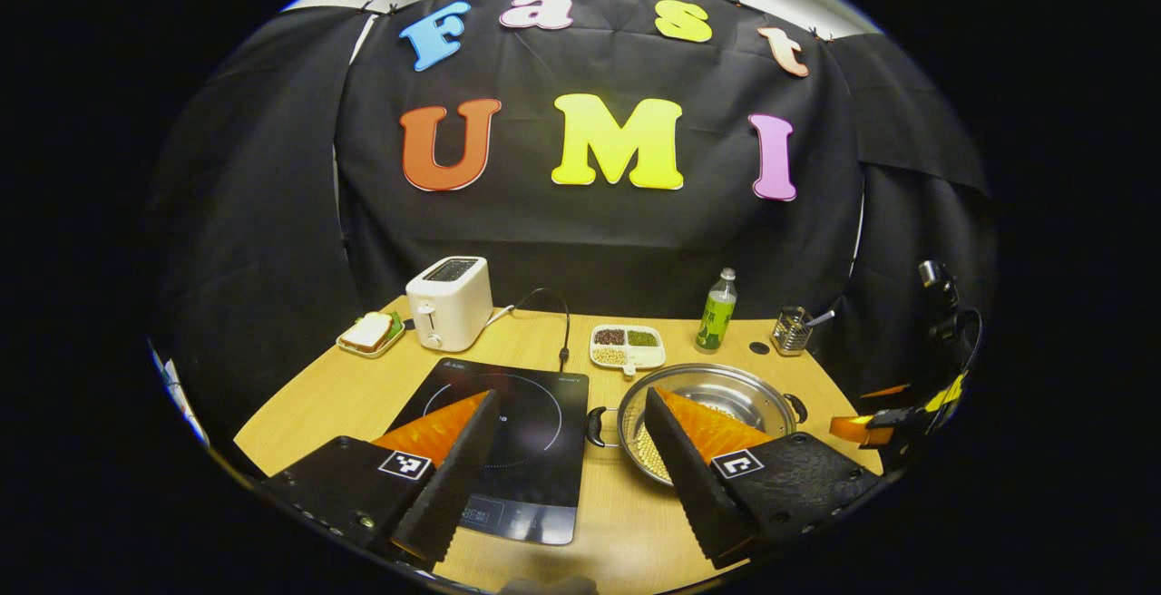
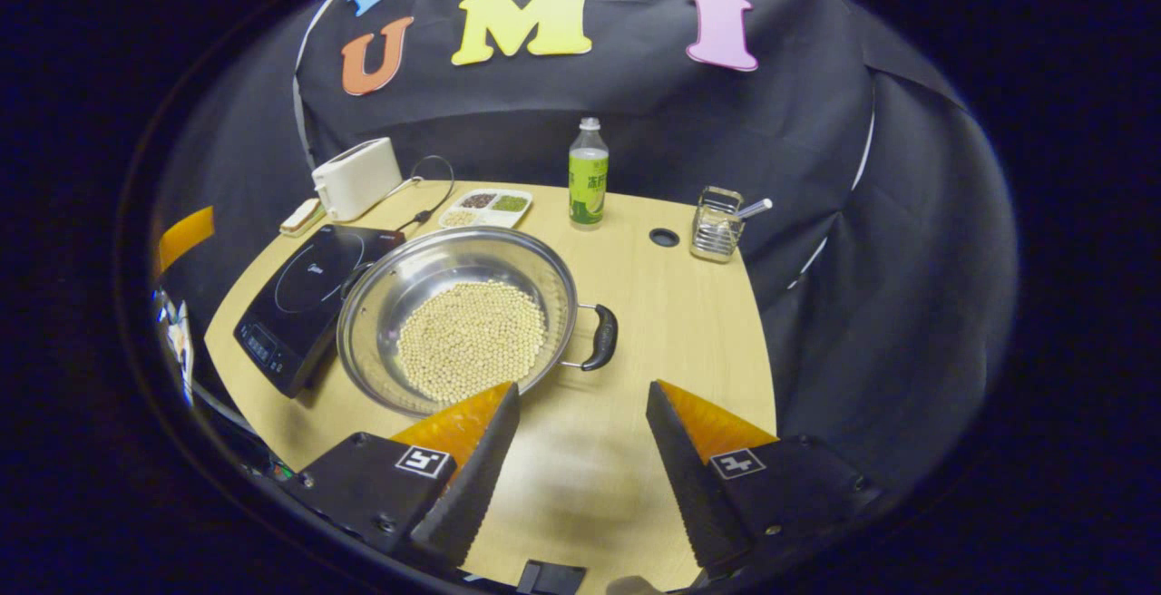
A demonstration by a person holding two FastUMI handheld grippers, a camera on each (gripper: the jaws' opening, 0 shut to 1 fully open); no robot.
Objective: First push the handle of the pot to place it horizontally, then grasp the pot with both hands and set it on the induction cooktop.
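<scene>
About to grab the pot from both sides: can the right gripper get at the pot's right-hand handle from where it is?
Probably yes. The right gripper is open, and the handle sticks out from the pot just ahead of it, over bare table. The bottle and wire holder stand farther back.

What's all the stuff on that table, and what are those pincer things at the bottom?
Table: one, light wood, under everything.
Pot: one, silver with black side handles, middle of the table beside the cooktop, holding pale beans.
Induction cooktop: one, black, next to the pot.
Toaster: one, white, at the back.
Sandwich plate: one, beside the toaster.
Divided dish: one, white, with assorted grains, behind the pot.
Bottle: one, green label, at the back.
Wire holder: one, metal, back corner.
Left gripper: one, fingers apart, above the cooktop and pot.
Right gripper: one, fingers apart, near the pot's handle.
</scene>
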